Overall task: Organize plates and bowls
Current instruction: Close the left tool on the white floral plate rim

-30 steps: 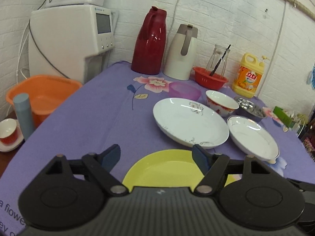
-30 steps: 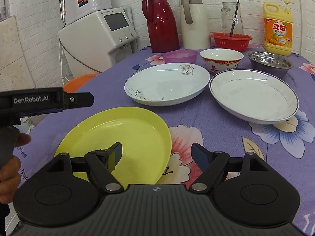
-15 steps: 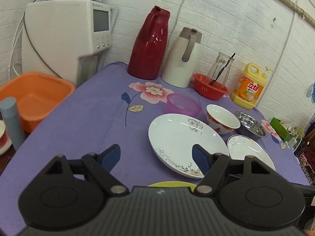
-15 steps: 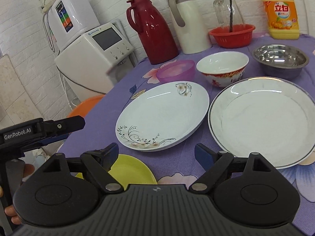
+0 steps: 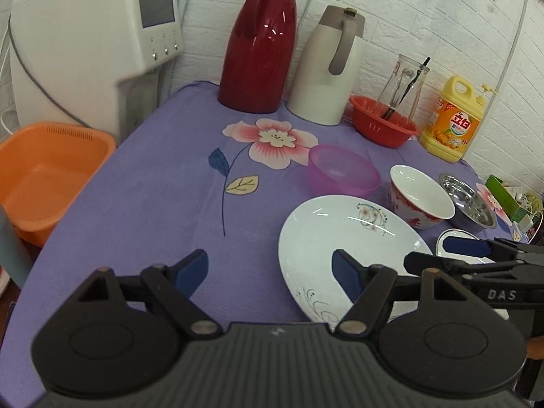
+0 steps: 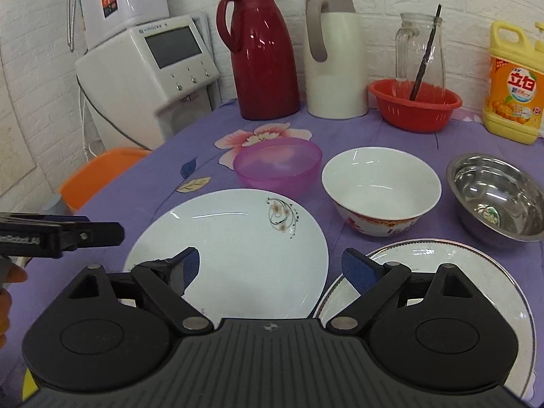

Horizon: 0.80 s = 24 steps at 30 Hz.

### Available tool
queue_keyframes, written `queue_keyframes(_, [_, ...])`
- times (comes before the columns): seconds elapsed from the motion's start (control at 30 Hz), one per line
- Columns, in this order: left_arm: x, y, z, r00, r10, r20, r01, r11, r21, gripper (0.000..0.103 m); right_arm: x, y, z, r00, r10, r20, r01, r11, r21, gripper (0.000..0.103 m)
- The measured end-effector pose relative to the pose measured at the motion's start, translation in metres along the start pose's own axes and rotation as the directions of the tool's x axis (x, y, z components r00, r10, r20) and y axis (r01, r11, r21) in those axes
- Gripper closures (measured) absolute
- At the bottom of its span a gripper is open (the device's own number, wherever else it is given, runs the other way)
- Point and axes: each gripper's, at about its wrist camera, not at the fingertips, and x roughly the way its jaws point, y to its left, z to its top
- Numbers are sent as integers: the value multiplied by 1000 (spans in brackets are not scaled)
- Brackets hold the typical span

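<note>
Tools [image 6: 270, 268] agape (empty) over plate rims [image 6: 319, 238]

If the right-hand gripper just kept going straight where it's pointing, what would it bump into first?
Most likely the white flowered plate: the open right gripper points down over its near half. Its right finger sits near the rimmed plate, so that could be clipped too; depth is hard to judge.

The desk [image 6: 142, 197], under a purple flowered cloth, carries a flower-print white plate [image 6: 234, 255] beside a rimmed white plate [image 6: 476, 282], then a pink bowl [image 6: 277, 166], a red-patterned bowl [image 6: 380, 187] and a steel bowl [image 6: 496, 193] — behind them a red flask [image 6: 261, 51], a cream flask [image 6: 335, 54], a red basket [image 6: 414, 105] and a yellow bottle [image 6: 515, 85].
</note>
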Motion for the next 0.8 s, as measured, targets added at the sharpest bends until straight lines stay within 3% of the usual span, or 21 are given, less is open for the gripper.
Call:
queue_keyframes(0.2, [6,5,2,1000,-1,-5,1,1000,17,30,32,3,6,997,24,-79,-24,1000,-4,0])
queue_keyframes(0.3, [11,6,5,1000,-4,-7,4,1000,15,30,34,14,2,997,-21,-76,18,999,-42,0])
queue_keyframes(0.43, [21,4,3,999,-3,-33,3,1000,22,30,34,22,1,998,16,-68,-19,999,-51,0])
queue_keyframes(0.8, [45,-15,-6,995,-15,-100,21,998,60,30,24,35,-20,999,-25,-38,20,990,-142,0])
